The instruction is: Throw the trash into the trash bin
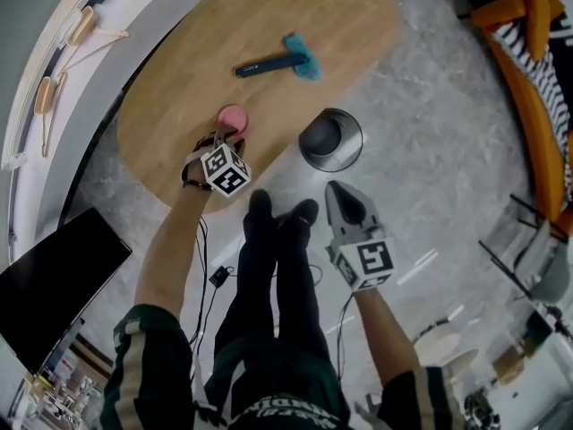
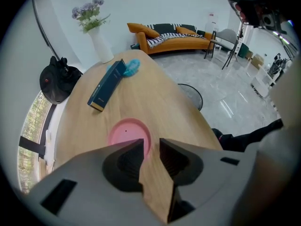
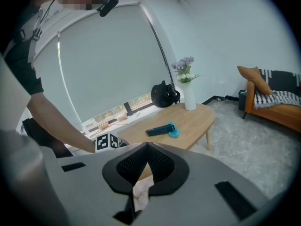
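A flat, round pink thing (image 1: pixel 232 116) (image 2: pixel 128 132) lies near the front edge of the oval wooden table (image 1: pixel 188 88). My left gripper (image 1: pixel 226 136) (image 2: pixel 151 143) points steeply down just short of it. Its jaws stand apart, and only bare wood shows between them. The round metal trash bin (image 1: pixel 330 139) (image 2: pixel 192 96) stands on the floor beside the table. My right gripper (image 1: pixel 338 193) (image 3: pixel 146 146) hovers over the floor just in front of the bin, its tips meeting. A pale patch shows in the slit behind the tips; I cannot tell whether it is floor or something held.
A dark blue box (image 1: pixel 269 64) (image 2: pixel 106 85) and a teal wad (image 1: pixel 303 57) (image 2: pixel 133 66) lie mid-table. A white vase of flowers (image 2: pixel 98 40) stands at the far end, with a black bag (image 2: pixel 55 80) on the sill. An orange sofa (image 1: pixel 528 79) lies beyond. The person's legs (image 1: pixel 277 267) stand between my arms.
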Motion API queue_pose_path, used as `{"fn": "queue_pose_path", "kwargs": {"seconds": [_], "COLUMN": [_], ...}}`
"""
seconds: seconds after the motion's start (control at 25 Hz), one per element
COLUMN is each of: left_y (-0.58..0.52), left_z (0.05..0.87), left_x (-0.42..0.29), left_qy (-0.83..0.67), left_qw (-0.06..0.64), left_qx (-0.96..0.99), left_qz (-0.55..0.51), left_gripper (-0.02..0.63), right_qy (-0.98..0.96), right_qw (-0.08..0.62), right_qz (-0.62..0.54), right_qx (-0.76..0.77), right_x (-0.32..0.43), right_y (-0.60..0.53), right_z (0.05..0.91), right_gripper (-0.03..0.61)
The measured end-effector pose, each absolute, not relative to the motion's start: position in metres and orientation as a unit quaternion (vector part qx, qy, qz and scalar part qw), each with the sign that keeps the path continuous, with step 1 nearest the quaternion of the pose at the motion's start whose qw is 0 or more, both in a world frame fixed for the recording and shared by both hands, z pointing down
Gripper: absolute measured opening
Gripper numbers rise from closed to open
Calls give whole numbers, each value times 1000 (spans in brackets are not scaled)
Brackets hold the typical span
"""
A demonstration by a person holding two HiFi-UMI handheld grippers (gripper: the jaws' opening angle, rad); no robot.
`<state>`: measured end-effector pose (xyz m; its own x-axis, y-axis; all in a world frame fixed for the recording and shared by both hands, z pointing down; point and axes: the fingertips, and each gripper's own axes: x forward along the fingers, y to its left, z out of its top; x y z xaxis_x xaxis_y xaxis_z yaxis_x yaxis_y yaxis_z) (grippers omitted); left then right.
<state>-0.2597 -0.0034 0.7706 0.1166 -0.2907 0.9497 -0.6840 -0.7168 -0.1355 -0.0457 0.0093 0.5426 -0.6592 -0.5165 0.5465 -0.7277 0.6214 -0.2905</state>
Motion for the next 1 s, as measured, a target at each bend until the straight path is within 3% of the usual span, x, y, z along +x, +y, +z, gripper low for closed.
{"fn": "queue_pose_path", "kwargs": {"seconds": [0.08,0.2,0.52,0.76,1.0], "left_y": [-2,-3,-8,-23,-31], "left_z": [775,780,766,732,714], "left_x": [-259,-258,-235,-180,-106], "left_qy": [-332,-325,-316,-295,-289], "left_qw": [163,148,123,76,73], "left_qx": [725,722,738,777,805], "left_qz": [582,593,583,551,513], "left_gripper": [91,11,6,6,6], "right_qy": [-869,-866,-861,-846,-831], "right_qw": [221,222,206,206,184], "right_qz": [262,263,272,285,287], "right_qx": [357,362,378,402,441], "right_x": [-40,-34,-24,-9,25], "right_y": [15,18,25,25,21], "right_z": [549,557,564,565,563], "right_gripper": [2,2,2,2,2]}}
